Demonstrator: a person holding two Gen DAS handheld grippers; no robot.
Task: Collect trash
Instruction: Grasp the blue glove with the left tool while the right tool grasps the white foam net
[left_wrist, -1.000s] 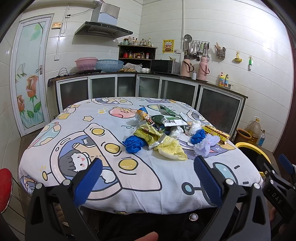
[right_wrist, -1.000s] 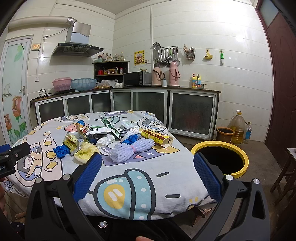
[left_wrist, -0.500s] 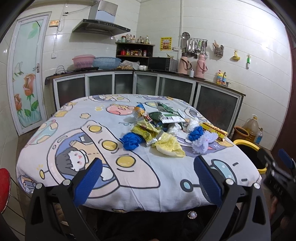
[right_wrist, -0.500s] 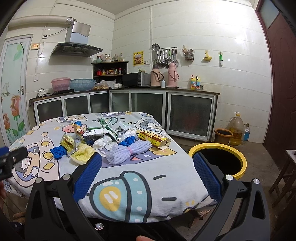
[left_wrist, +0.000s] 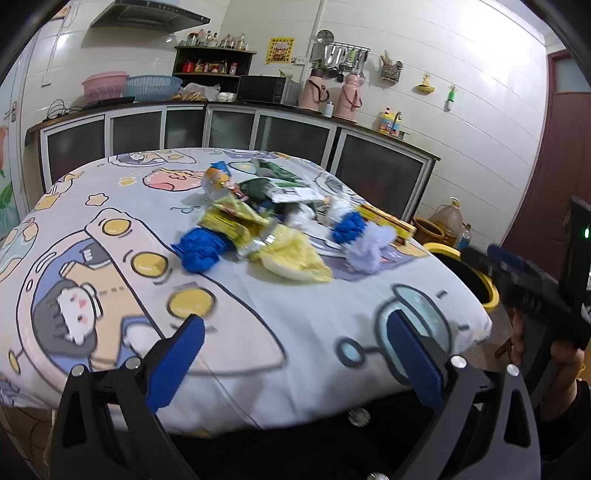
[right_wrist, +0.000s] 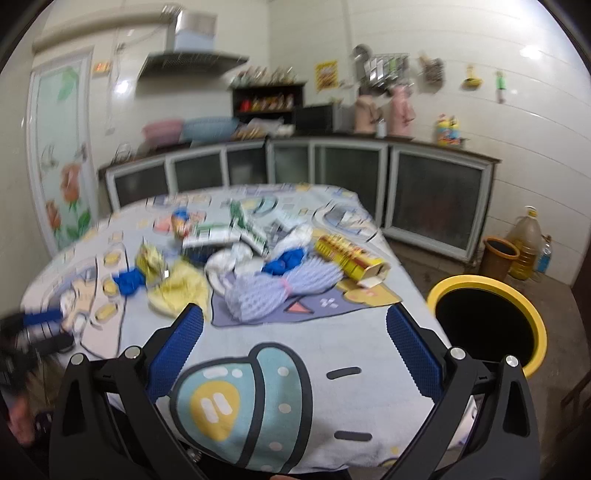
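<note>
Right wrist: yellow-rimmed bin (right_wrist: 532, 310), dark inside, beside table (right_wrist: 332, 347)

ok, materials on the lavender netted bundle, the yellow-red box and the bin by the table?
Lavender bundle: looks like soft foam netting, matte, with a diamond mesh texture and a pink tie at its middle. Yellow-red box: probably printed cardboard, slightly glossy; an open end flap shows plain pale board. Bin: likely plastic, smooth yellow rim, dark inside.
</note>
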